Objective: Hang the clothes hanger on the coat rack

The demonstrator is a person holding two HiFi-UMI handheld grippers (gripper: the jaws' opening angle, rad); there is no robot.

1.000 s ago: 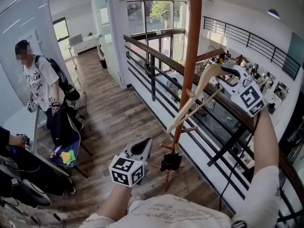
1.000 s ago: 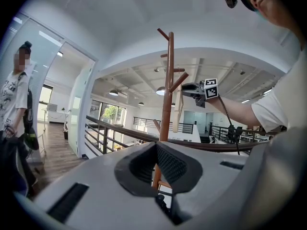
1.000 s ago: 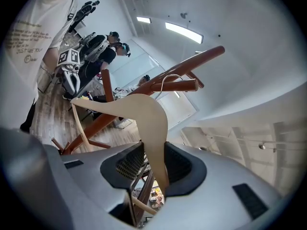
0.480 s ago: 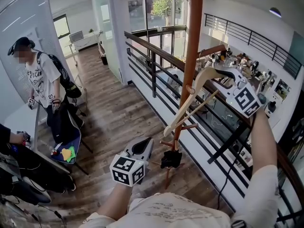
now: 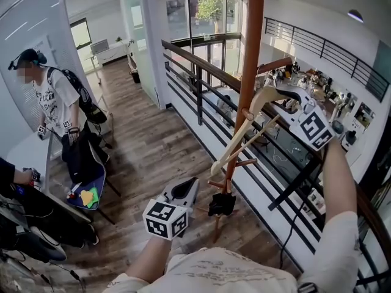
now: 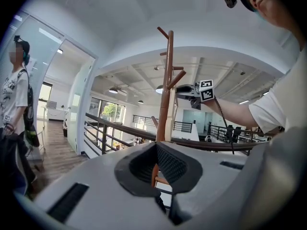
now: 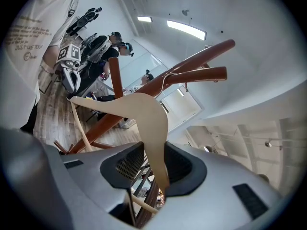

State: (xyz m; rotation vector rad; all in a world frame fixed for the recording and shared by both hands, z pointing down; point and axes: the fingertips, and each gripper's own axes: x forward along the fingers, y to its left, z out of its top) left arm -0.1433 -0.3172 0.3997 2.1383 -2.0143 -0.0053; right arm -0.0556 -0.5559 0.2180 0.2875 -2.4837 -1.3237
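Observation:
The brown wooden coat rack (image 5: pixel 251 66) rises from its base (image 5: pixel 221 204) beside the railing. A pale wooden hanger (image 5: pixel 245 133) slants across the pole, and my right gripper (image 5: pixel 292 105) is shut on its upper arm. In the right gripper view the hanger (image 7: pixel 144 114) runs between the jaws, with the rack's pegs (image 7: pixel 201 74) just beyond it. A thin wire shows near those pegs; I cannot tell whether it rests on one. My left gripper (image 5: pixel 182 193) hangs low in front of the base, shut and empty. The rack (image 6: pixel 166 90) and the right gripper (image 6: pixel 195 91) show in its view.
A dark metal railing (image 5: pixel 201 81) runs behind the rack, with a lower floor beyond it. A person (image 5: pixel 52 105) with a backpack stands at the left beside a chair holding a dark bag (image 5: pixel 82 163). Wooden floor (image 5: pixel 153 145) lies between us.
My right gripper and the hanger have shifted slightly left, closer to the rack pole. The left gripper has stayed almost still. The person at left has turned a little.

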